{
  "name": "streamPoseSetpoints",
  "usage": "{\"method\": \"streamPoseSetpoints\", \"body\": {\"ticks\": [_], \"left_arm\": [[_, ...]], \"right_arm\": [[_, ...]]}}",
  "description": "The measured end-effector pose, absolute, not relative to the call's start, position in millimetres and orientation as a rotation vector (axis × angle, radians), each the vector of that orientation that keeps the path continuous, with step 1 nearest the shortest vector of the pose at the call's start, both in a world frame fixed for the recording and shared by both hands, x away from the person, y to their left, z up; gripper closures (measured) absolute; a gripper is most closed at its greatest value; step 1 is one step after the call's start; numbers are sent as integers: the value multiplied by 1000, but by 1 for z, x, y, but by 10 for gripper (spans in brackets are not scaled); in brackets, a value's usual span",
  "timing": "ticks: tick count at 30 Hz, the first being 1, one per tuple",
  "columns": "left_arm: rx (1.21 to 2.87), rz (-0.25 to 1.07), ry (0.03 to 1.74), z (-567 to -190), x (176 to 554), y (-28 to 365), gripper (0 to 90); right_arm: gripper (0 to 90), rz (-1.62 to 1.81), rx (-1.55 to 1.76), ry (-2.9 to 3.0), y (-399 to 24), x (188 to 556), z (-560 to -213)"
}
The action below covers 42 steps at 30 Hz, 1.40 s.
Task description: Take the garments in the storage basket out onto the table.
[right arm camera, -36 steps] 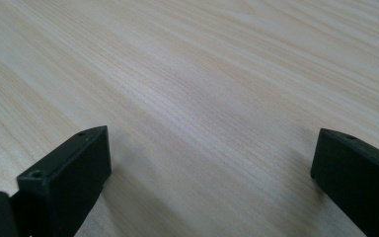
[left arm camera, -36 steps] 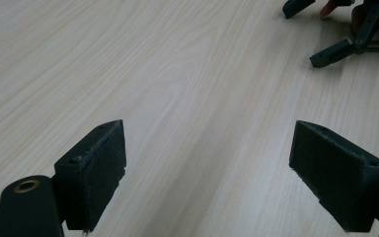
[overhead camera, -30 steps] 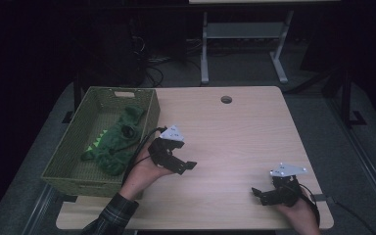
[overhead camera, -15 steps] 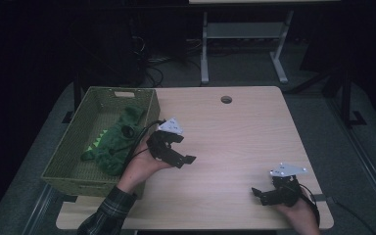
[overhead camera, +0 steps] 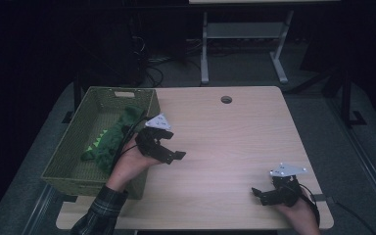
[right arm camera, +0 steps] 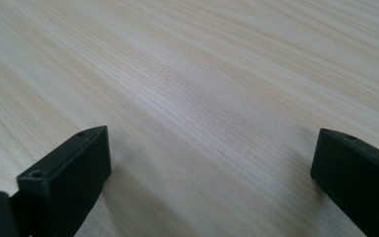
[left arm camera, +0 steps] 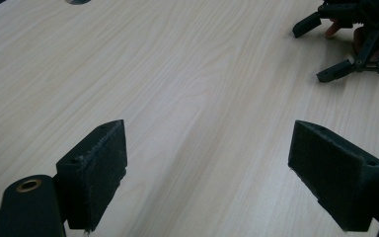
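Just behind the left tongs (overhead camera: 169, 149), on their far-left side, a green plush toy (overhead camera: 111, 138) lies inside the woven basket (overhead camera: 68, 161) at the counter's (overhead camera: 235, 132) left edge, its body stretched along the basket floor; the toy looks like a dinosaur or crocodile with lighter spikes, though the dim high view makes that a guess. The left tongs hover over bare wood just beside the basket's near wall, jaws spread wide with nothing between them, which suggests the hand is free either to reach back for the toy or to rest, the toy being where it belongs. The right tongs (overhead camera: 269, 192) sit low at the near right corner, well apart from the toy, jaws likewise wide open and empty, seemingly parked out of the way. In the left gripper view the right tongs (left arm camera: 348, 47) appear far off at the upper right, cut by the frame edge. The person's left forearm covers part of the basket's near wall, and the toy's lower end is hidden behind the hand.
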<state>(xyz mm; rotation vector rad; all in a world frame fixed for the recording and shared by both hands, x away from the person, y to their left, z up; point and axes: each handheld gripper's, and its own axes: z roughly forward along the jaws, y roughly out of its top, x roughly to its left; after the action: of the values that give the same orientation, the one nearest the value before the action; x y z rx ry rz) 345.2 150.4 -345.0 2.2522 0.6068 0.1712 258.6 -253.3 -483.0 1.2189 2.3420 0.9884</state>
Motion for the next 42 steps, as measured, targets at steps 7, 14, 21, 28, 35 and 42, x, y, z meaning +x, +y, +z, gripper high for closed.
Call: {"method": "streamPoseSetpoints", "body": {"ticks": [7,14,21,28,35,42], "left_arm": [[2230,192,641,-339,347,167,146],[2208,205,679,-333,348,187,148],[2184,225,715,-326,349,207,148],[2169,240,766,-324,350,226,149],[2169,262,815,-325,351,243,149],[2172,291,835,-325,352,261,210]], "right_arm": [[15,988,1219,2342,-253,259,-483],[15,988,1219,2342,-253,259,-483],[15,988,1219,2342,-253,259,-483],[15,988,1219,2342,-253,259,-483],[15,988,1220,2342,-253,259,-483],[15,987,1219,2342,-253,259,-483]]}}
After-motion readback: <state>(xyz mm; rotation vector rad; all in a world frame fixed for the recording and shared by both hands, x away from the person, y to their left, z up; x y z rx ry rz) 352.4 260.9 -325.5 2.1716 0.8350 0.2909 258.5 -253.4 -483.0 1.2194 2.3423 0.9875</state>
